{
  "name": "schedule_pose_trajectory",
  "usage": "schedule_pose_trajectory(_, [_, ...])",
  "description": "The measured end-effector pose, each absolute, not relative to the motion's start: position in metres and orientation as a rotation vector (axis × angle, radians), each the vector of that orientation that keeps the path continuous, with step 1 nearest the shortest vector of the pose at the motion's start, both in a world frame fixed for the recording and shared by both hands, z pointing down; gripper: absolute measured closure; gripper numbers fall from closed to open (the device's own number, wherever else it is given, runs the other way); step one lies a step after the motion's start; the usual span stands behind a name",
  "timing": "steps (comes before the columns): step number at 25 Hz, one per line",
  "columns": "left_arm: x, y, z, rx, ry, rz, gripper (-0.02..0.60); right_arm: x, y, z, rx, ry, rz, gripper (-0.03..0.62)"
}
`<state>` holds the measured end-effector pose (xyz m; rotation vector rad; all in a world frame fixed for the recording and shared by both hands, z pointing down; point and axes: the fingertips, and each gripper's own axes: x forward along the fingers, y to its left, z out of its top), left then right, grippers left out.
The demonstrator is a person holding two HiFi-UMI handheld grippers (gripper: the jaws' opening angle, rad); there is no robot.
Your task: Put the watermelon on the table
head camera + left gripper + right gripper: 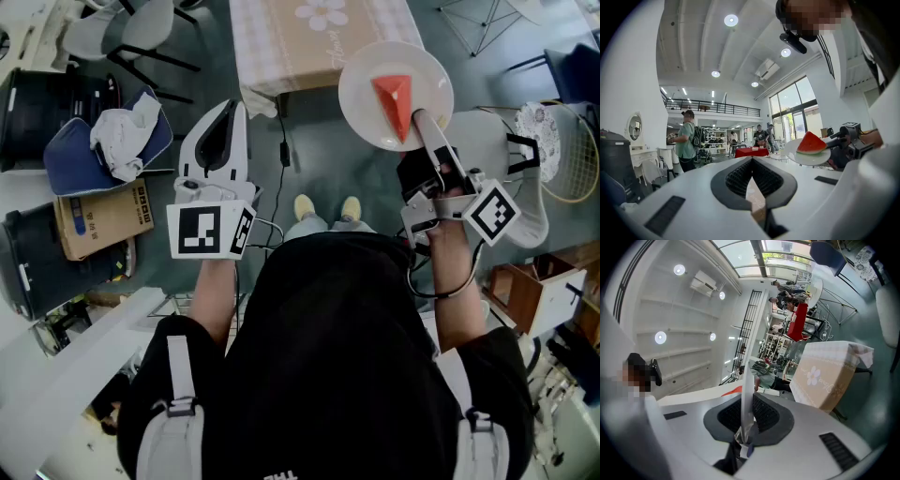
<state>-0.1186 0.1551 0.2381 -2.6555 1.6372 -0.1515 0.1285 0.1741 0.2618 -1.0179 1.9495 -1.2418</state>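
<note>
Watermelon (394, 98) held aloft on its plate (361, 89), not yet set on the worktop (300, 47)

We had the right claw (422, 127) clamped on the rim of the white plate, which showed edge-on between its pads. The red wedge lay on that plate in the air, by the near right corner of the cloth-covered worktop as the head view showed it. We judged the step in hand to be the carry. The next move, as we read it, called for bringing the plate over the cloth, keeping it level so the wedge would not slide, lowering it flat and only then letting go. The left claw (228, 111) was closed on nothing, well apart from the plate. We counted one watermelon wedge, one plate, one worktop and two claws.
</note>
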Motion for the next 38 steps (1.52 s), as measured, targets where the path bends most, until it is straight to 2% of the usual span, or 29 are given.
schedule_pose_trajectory(16, [-0.111, 0.16, 0.228, -2.628, 1.674, -0.195, 0.575, 0.122, 0.182, 0.263, -1.061, 1.905, -1.269, 0.559])
schedule_pose_trajectory(23, [-0.142, 0.155, 0.23, -2.601, 1.741, -0.168, 0.575, 0.082, 0.185, 0.263, -1.11, 1.902, -1.239, 0.559])
schedule_pose_trajectory(38, [-0.122, 0.165, 0.201, -2.602, 1.63, -0.048, 0.575, 0.072, 0.189, 0.251, -1.106, 1.889, -1.208, 0.559])
